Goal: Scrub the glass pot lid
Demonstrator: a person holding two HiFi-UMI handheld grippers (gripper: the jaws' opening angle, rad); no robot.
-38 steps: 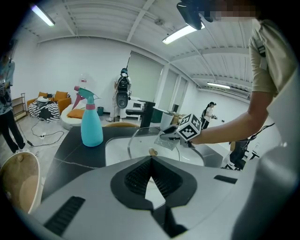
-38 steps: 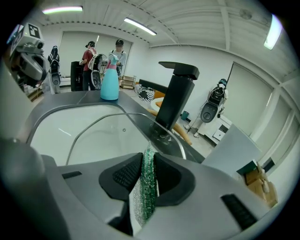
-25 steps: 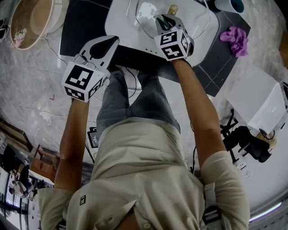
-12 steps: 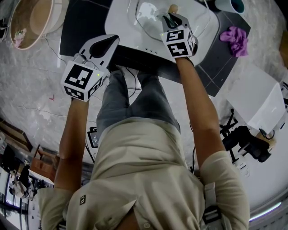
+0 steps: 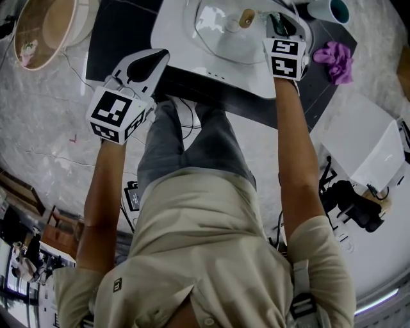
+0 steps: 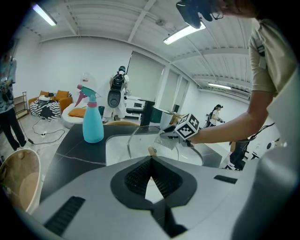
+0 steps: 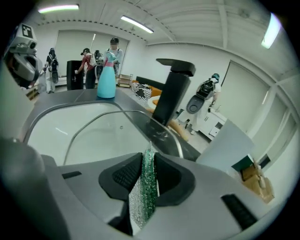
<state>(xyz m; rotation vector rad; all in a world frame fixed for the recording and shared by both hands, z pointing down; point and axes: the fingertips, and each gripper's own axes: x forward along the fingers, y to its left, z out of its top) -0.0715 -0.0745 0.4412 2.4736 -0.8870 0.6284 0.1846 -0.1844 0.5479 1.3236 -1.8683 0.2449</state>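
Observation:
The glass pot lid (image 5: 214, 32) with its wooden knob (image 5: 246, 17) rests in the white sink (image 5: 170, 38). My right gripper (image 5: 277, 22) is at the lid's right edge, shut on a green and silver scrub sponge (image 7: 146, 187). The lid's metal rim (image 7: 117, 114) curves just ahead of the sponge in the right gripper view. My left gripper (image 5: 154, 61) hangs over the sink's near left corner, away from the lid, shut with nothing in it. From the left gripper (image 6: 151, 161) I see the lid (image 6: 140, 136) and the sponge (image 6: 166, 140) beyond.
A teal spray bottle (image 6: 93, 119) stands on the dark counter left of the sink. A black faucet (image 7: 171, 91) rises behind the lid. A purple cloth (image 5: 333, 57) and a teal cup (image 5: 327, 8) lie to the right, a round basket (image 5: 45, 29) to the far left.
My right gripper has slid with the sponge from the lid's middle out to its right edge. The left gripper has stayed where it was.

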